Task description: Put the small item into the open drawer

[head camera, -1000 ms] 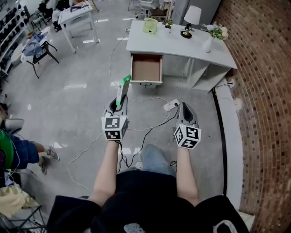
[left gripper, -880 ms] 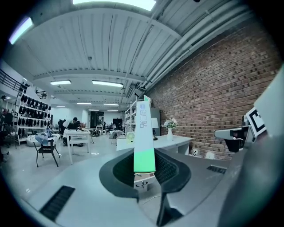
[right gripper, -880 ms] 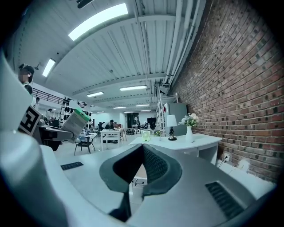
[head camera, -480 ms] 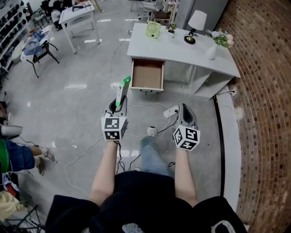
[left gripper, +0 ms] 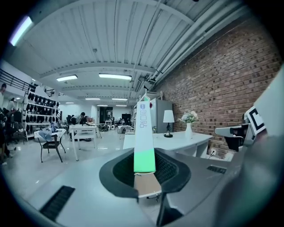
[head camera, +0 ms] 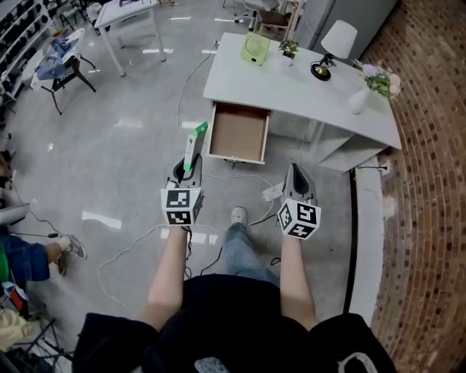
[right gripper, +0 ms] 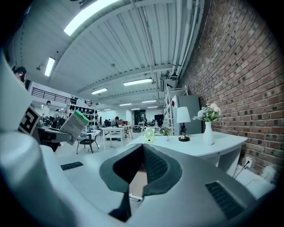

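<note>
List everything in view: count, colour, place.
desk: 1, white, by the brick wall
drawer: 1, brown inside, open, at the desk's left end
gadget: 1, light green, on the desk
potted plant: 1, green, on the desk
lamp: 1, white shade, on the desk
vase: 1, white, with flowers, at the desk's right end
power strip: 1, white, on the floor
cables: several, on the floor
table: 1, white, far left
chair: 1, black, far left
bystander: 1, blue sleeve, left edge
small item: 1, white and green, in the left gripper
left gripper: shut on the small item
right gripper: shut, empty
</note>
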`<state>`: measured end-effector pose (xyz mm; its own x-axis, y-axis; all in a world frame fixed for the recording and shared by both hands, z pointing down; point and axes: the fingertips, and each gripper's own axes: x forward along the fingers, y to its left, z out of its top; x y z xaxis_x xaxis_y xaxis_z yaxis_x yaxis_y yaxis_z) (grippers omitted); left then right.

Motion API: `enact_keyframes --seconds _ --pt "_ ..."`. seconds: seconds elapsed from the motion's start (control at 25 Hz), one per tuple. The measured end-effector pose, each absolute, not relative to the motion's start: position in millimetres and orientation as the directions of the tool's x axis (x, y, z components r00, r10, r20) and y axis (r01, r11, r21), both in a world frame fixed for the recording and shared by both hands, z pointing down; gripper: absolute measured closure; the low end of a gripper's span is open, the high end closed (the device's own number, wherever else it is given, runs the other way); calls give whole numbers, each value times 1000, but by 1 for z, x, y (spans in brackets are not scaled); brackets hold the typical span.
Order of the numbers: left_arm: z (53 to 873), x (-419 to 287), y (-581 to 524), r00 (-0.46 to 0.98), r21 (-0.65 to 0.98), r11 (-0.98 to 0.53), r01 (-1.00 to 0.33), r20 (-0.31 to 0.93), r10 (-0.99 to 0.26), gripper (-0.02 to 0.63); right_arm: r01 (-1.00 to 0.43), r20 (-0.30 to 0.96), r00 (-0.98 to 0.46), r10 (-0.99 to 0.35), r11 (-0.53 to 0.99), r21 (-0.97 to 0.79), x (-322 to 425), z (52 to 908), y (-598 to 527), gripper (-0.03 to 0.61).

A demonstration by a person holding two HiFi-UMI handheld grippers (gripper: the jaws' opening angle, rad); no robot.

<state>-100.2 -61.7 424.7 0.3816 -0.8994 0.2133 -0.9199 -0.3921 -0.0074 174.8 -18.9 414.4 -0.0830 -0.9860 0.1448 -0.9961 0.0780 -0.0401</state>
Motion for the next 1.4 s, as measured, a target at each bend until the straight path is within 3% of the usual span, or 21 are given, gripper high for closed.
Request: enact_keyframes --seconds 0.56,0.84,1.4 --pt "433 -54 -238 285 0 -294 -956 255 -924 528 -966 192 -260 -946 254 -56 201 422 -242 577" --pt "433 -64 -271 259 -3 -271 -963 279 -925 528 -954 229 -301 -926 290 -79 182 434 -280 577" --pt "462 -26 -323 376 0 -401 -916 344 -860 528 -961 295 -277 -914 263 -89 179 460 -324 577"
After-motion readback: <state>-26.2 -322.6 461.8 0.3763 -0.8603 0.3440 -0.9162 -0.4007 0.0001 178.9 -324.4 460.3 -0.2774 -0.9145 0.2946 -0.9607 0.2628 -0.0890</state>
